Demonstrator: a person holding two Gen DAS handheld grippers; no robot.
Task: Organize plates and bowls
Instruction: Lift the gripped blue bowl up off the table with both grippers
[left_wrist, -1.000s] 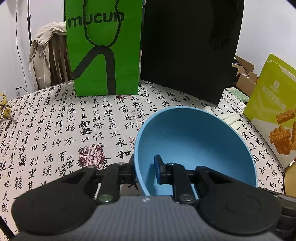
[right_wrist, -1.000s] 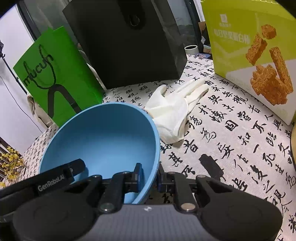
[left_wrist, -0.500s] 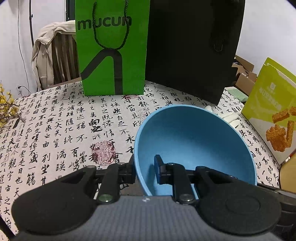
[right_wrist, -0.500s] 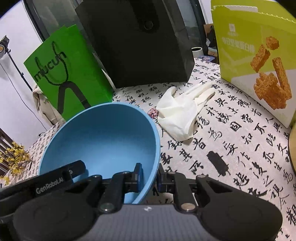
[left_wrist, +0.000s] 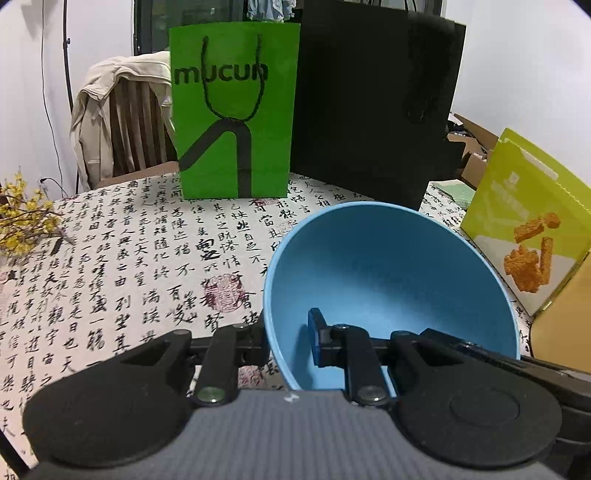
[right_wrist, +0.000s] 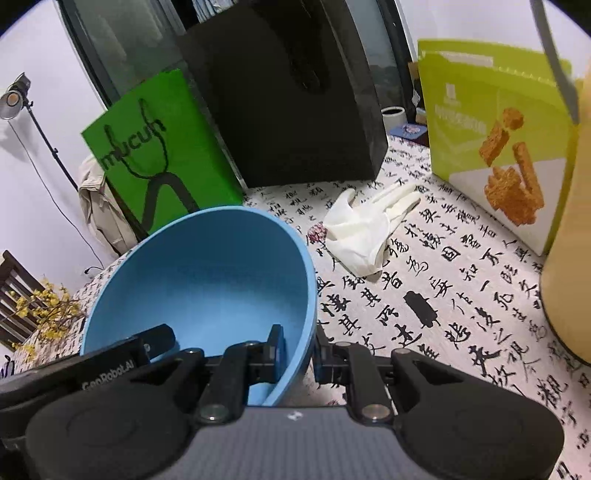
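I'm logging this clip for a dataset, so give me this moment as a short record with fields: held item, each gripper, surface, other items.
held item: round blue plastic bowl, tilted, gripped at opposite sides of its rim
left gripper: shut on the bowl's wall
right gripper: shut on the bowl's wall
surface: table under a calligraphy-print cloth
other items: green paper bag, black paper bag, white glove, yellow-green snack box
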